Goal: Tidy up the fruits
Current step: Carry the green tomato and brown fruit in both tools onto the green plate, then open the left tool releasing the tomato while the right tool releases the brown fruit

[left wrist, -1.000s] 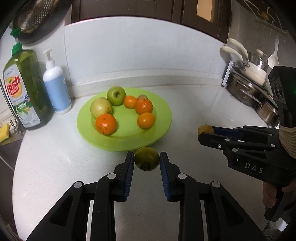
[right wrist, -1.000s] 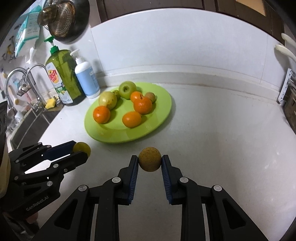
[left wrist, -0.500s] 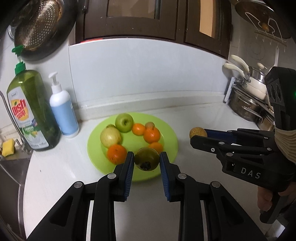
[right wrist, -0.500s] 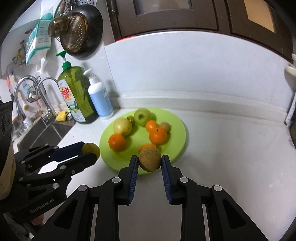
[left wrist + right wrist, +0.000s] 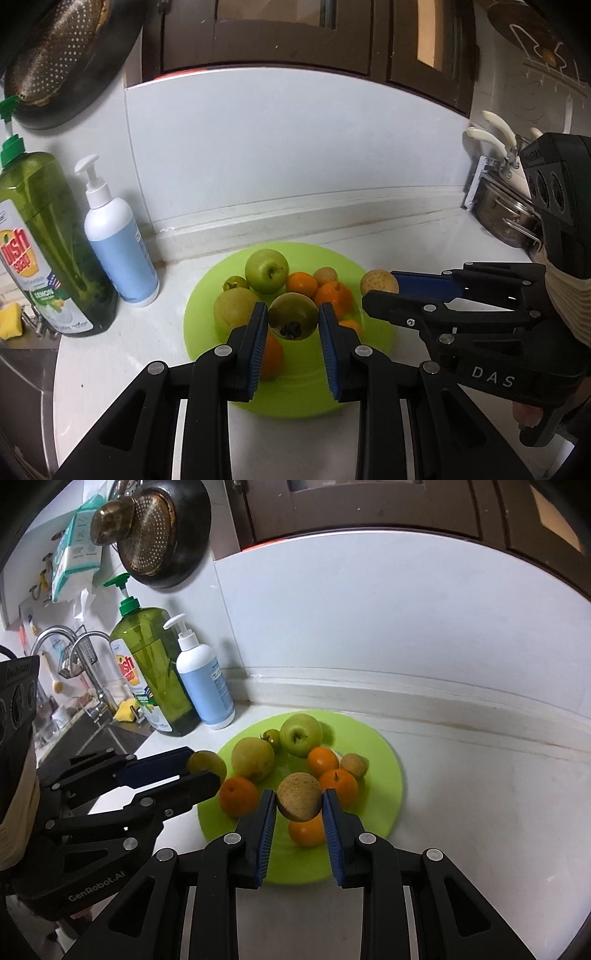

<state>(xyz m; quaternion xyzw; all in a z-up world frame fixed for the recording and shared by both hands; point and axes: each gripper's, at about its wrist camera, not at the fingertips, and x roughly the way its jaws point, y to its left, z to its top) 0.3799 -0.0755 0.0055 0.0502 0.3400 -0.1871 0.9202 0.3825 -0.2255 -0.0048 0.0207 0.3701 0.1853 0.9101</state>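
Observation:
My left gripper [image 5: 293, 320] is shut on a round green fruit [image 5: 293, 320] with a dark base, held above the near half of the lime-green plate [image 5: 207, 295]. My right gripper [image 5: 299, 802] is shut on a rough tan fruit [image 5: 299, 799] over the same plate [image 5: 384, 768]. On the plate lie a green apple [image 5: 300, 734], a yellow-green pear-like fruit [image 5: 253, 758], several oranges [image 5: 238, 796] and a small green fruit [image 5: 270, 736]. In the left wrist view the right gripper [image 5: 380, 286] comes in from the right with its tan fruit [image 5: 378, 282]. The right wrist view shows the left gripper [image 5: 208, 768] at left.
A green dish soap bottle [image 5: 40, 243] and a white-blue pump bottle [image 5: 118, 243] stand left of the plate by the wall. A sink with taps [image 5: 79, 653] lies further left. Steel pots [image 5: 506, 218] sit at the right. A colander [image 5: 147, 531] hangs on the wall.
Both grippers have moved forward and up from in front of the plate to over it, each keeping its fruit. The fruit on the plate has not moved.

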